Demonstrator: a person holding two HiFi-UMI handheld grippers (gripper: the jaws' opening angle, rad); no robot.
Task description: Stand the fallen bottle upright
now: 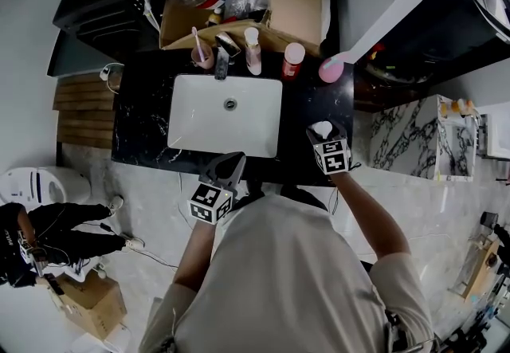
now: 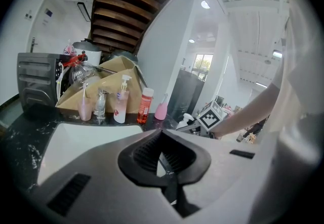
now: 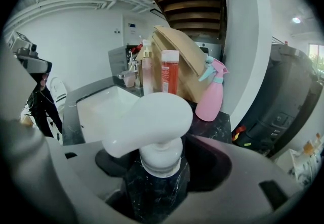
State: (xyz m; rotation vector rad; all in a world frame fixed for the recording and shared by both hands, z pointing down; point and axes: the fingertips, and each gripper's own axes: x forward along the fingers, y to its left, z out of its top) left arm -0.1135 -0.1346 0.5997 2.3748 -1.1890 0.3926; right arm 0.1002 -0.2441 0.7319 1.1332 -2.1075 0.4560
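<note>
A pump bottle with a white pump head [image 1: 322, 130] stands upright on the black marble counter [image 1: 143, 104], right of the sink and near the front edge. In the right gripper view the pump head [image 3: 152, 122] fills the middle, on a dark marbled-looking body. My right gripper [image 1: 325, 139] [image 3: 159, 167] is around the bottle's neck; dark gaps show on both sides and the pads do not press on it, so it is open. My left gripper [image 1: 231, 162] [image 2: 163, 160] hovers at the counter's front edge before the sink, shut and empty.
A white sink [image 1: 227, 116] is set into the counter. Behind it stand a faucet [image 1: 222, 56], a pink cup [image 1: 202, 55], a lotion bottle [image 1: 253, 50], a red bottle [image 1: 292, 61] and a pink spray bottle [image 1: 331, 69]. A cardboard box [image 1: 239, 1] stands at the back.
</note>
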